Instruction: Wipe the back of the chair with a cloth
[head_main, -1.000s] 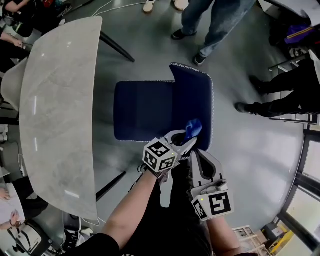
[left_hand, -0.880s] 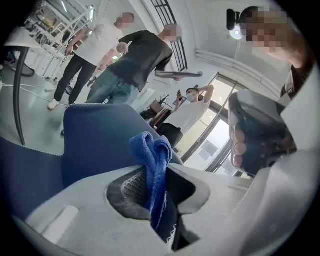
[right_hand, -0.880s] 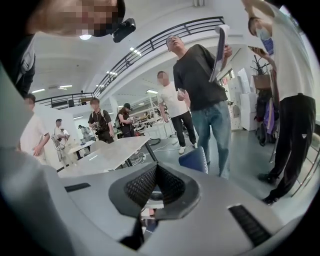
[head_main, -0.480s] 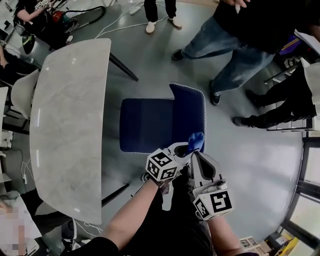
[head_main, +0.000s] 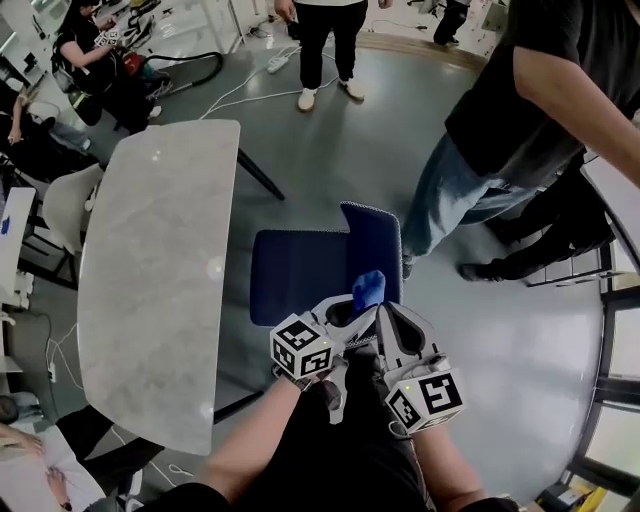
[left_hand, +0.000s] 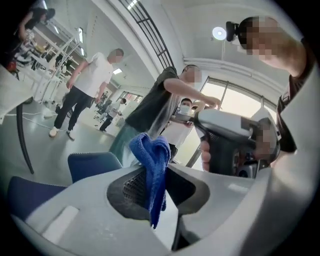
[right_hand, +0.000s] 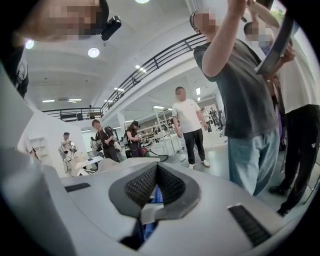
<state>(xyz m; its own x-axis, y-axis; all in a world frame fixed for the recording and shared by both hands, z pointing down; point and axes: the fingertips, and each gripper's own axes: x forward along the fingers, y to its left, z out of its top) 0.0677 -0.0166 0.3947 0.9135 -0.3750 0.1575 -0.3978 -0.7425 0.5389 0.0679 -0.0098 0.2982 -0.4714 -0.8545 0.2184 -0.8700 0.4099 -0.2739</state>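
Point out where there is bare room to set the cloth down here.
The table top is bare, and the chair seat, between table and chair back, is free. It is crowded around the chair back: left gripper with the cloth, right gripper beside it, a person in jeans close behind.

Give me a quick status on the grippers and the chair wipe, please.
Left gripper shut on blue cloth. Right gripper shut, empty. Cloth over the blue chair's backrest, contact unclear. Bystander close beside chair.
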